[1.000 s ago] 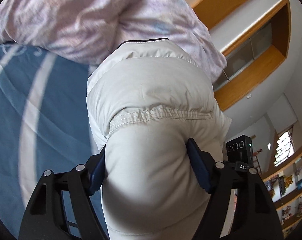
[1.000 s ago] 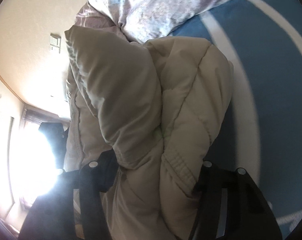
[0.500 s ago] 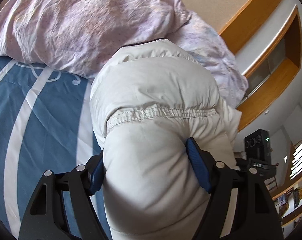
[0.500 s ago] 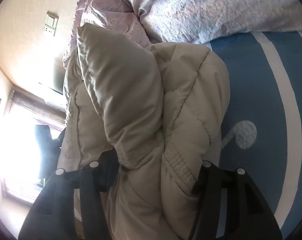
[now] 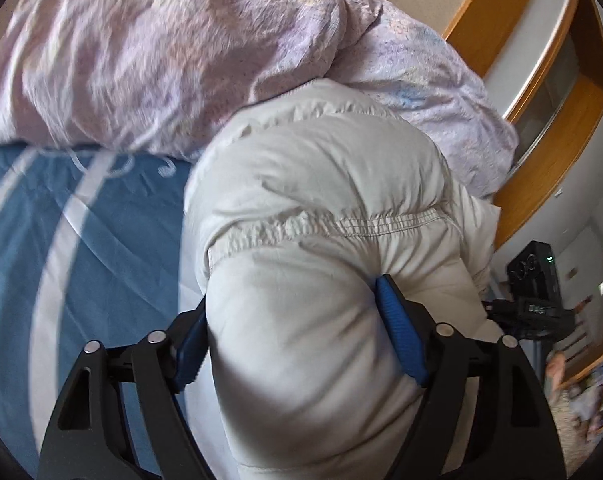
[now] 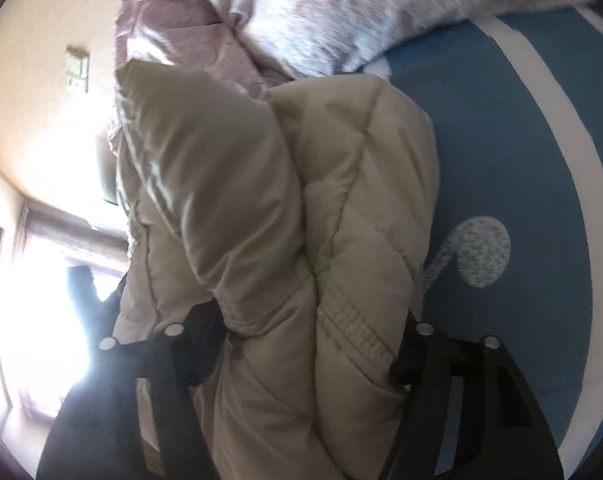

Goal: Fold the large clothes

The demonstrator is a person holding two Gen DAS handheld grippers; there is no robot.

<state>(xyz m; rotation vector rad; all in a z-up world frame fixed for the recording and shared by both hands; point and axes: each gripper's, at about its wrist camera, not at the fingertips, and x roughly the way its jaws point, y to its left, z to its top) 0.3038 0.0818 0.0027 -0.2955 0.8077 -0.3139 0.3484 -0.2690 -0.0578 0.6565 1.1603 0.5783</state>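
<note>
The black plastic left gripper (image 5: 293, 336) has ribbed blue pads (image 5: 401, 340) and silver screws; the right gripper (image 6: 313, 340) is all black.

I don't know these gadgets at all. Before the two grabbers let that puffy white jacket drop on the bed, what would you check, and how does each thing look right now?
1. Puffy white jacket between the left gripper's fingers: ok, bulging between them as they open.
2. Jacket between the right gripper's fingers: ok, they are opening too.
3. Blue bedsheet free beside the jacket: ok.
4. Lilac duvet clear of the jacket: not ok, it touches the far end.
5. Fold lying neat: cannot tell, the bundle fills both views.
</note>
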